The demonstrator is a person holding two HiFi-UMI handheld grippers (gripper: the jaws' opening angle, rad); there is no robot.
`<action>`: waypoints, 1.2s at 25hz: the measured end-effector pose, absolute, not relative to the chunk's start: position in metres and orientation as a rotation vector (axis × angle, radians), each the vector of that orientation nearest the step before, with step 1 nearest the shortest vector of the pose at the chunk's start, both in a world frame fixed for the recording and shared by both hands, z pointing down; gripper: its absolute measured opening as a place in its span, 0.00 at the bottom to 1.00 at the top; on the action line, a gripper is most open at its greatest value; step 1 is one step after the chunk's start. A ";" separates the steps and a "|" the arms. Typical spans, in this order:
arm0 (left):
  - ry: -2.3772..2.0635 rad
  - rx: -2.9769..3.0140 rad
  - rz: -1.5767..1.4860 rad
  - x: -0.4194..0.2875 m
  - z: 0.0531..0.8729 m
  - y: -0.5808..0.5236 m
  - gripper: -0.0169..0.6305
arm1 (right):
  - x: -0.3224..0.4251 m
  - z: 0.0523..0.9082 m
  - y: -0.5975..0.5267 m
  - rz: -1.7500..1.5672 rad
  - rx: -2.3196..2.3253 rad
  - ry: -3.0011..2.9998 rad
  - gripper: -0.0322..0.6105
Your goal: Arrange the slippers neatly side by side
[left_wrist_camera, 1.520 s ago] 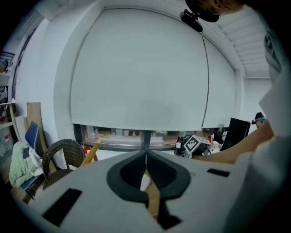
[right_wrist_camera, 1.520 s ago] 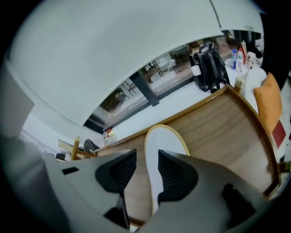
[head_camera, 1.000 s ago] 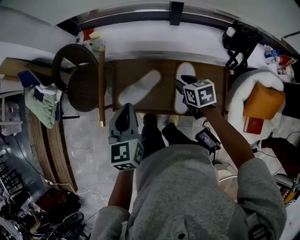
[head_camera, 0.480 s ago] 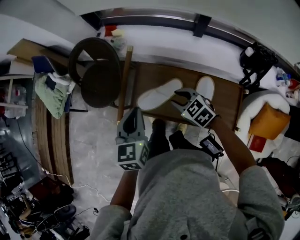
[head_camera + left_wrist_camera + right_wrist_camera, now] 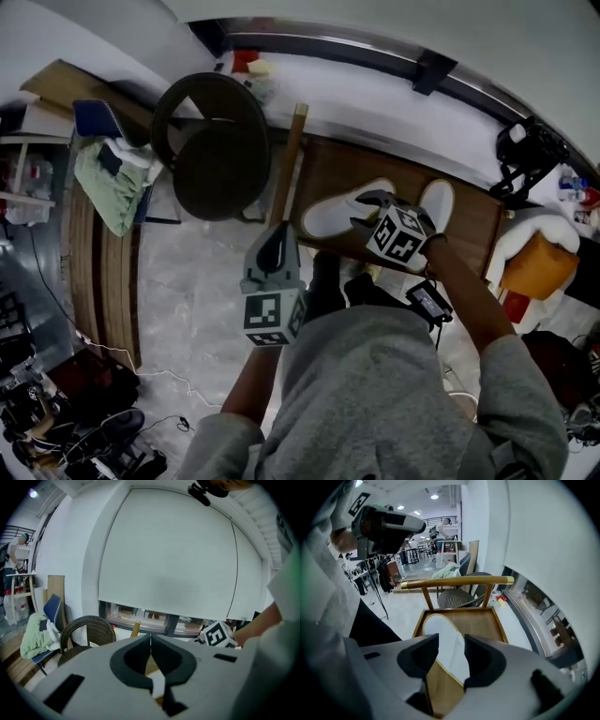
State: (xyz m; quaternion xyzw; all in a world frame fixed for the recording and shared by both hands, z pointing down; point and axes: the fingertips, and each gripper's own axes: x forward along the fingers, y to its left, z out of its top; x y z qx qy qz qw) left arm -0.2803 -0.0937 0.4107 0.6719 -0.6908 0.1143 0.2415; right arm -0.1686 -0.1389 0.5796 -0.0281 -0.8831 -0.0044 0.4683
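Note:
Two white slippers lie on a low wooden table point(image 5: 333, 169). The left slipper point(image 5: 339, 208) lies slanted and the right slipper point(image 5: 437, 201) lies straight. My right gripper point(image 5: 368, 210) hovers over the near end of the left slipper. Its jaws have just been opening and stand open. In the right gripper view the slipper point(image 5: 440, 626) shows below the gap of the right gripper point(image 5: 451, 642), and the pads do not press on it. My left gripper point(image 5: 278, 242) hangs in front of the table's left end, shut and holding nothing, as the left gripper view point(image 5: 150, 641) also shows.
A dark wicker chair point(image 5: 214, 141) stands left of the table, beside a wooden rail point(image 5: 287, 169). Green cloth point(image 5: 106, 180) lies on a blue chair further left. A white armchair with an orange cushion point(image 5: 536, 264) is at the right. A power adapter point(image 5: 429, 302) lies on the floor.
My right gripper has moved left from over the right slipper to the left slipper and rolled. My left gripper has drifted toward the table. Both slippers lie where they were.

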 end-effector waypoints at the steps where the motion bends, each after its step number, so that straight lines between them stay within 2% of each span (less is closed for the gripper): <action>1: -1.882 1.839 0.303 -0.286 0.411 -0.096 0.05 | -0.173 0.584 -0.140 -0.031 -0.082 -2.147 0.31; 20: -1.806 1.832 0.278 -0.350 0.440 -0.112 0.05 | -0.187 0.656 -0.134 -0.163 -0.329 -1.868 0.31; 21: -1.804 1.831 0.278 -0.352 0.441 -0.112 0.05 | -0.187 0.656 -0.135 -0.172 -0.324 -1.869 0.30; 23: -1.800 1.835 0.281 -0.353 0.441 -0.113 0.05 | -0.187 0.655 -0.137 -0.206 -0.308 -1.875 0.18; 25: -1.800 1.840 0.284 -0.355 0.440 -0.115 0.05 | -0.186 0.656 -0.139 -0.227 -0.299 -1.873 0.13; 30: -1.796 1.842 0.290 -0.357 0.441 -0.119 0.05 | -0.188 0.651 -0.146 -0.157 -0.244 -1.909 0.11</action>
